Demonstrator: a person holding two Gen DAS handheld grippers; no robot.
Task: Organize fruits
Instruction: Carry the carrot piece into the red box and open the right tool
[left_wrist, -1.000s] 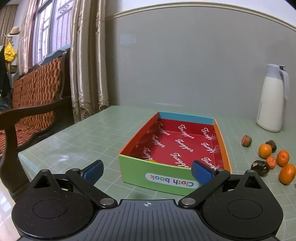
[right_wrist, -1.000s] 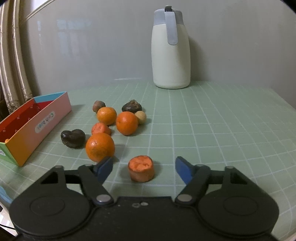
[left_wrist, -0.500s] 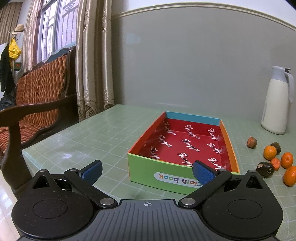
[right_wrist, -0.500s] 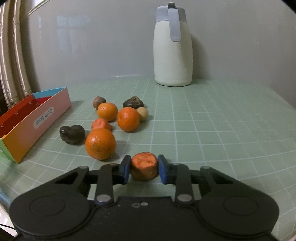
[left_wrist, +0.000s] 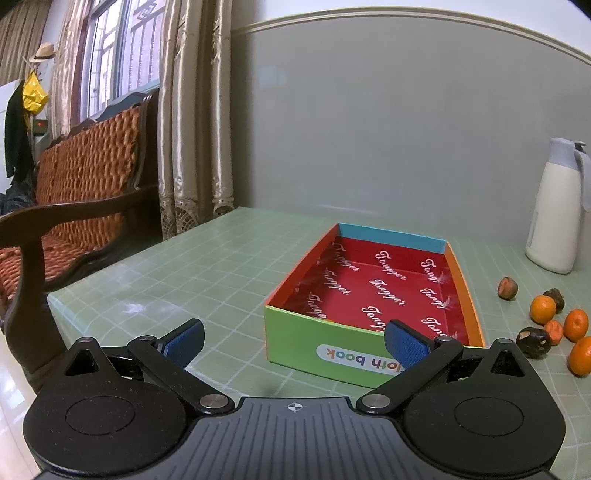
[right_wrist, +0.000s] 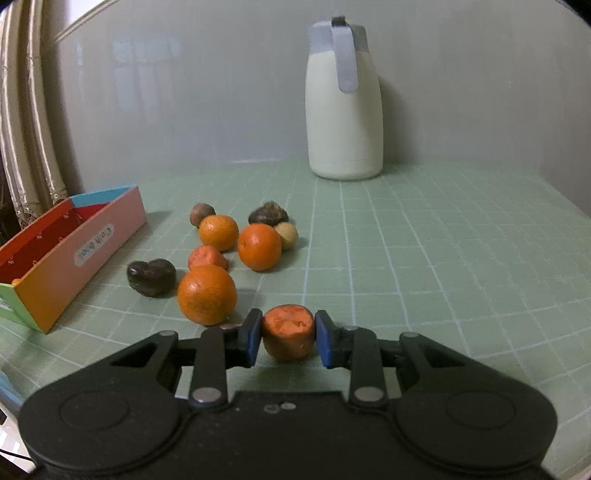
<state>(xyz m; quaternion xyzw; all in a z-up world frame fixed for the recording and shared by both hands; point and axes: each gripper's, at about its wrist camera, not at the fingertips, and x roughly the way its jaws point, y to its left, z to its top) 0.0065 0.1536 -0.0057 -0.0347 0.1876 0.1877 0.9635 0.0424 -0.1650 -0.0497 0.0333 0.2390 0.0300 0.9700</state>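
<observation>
My right gripper (right_wrist: 288, 338) is shut on a peeled orange fruit (right_wrist: 288, 334) and holds it just above the green table. Beyond it lie several oranges (right_wrist: 207, 293), dark fruits (right_wrist: 151, 277) and a pale one (right_wrist: 286, 235). The colourful open box (right_wrist: 66, 254) stands at the left. In the left wrist view my left gripper (left_wrist: 293, 341) is open and empty, in front of the box's (left_wrist: 332, 354) green near wall. The box's red floor shows, with a small orange bit by the near wall. The fruit cluster (left_wrist: 543, 309) lies to the box's right.
A white thermos jug (right_wrist: 343, 107) stands at the back of the table, also in the left wrist view (left_wrist: 554, 210). A wooden bench with an orange cushion (left_wrist: 77, 192) and curtains (left_wrist: 192, 122) stand left of the table's edge.
My right gripper closed on the peeled orange fruit and has lifted it slightly. My left gripper has drifted left and back, still open.
</observation>
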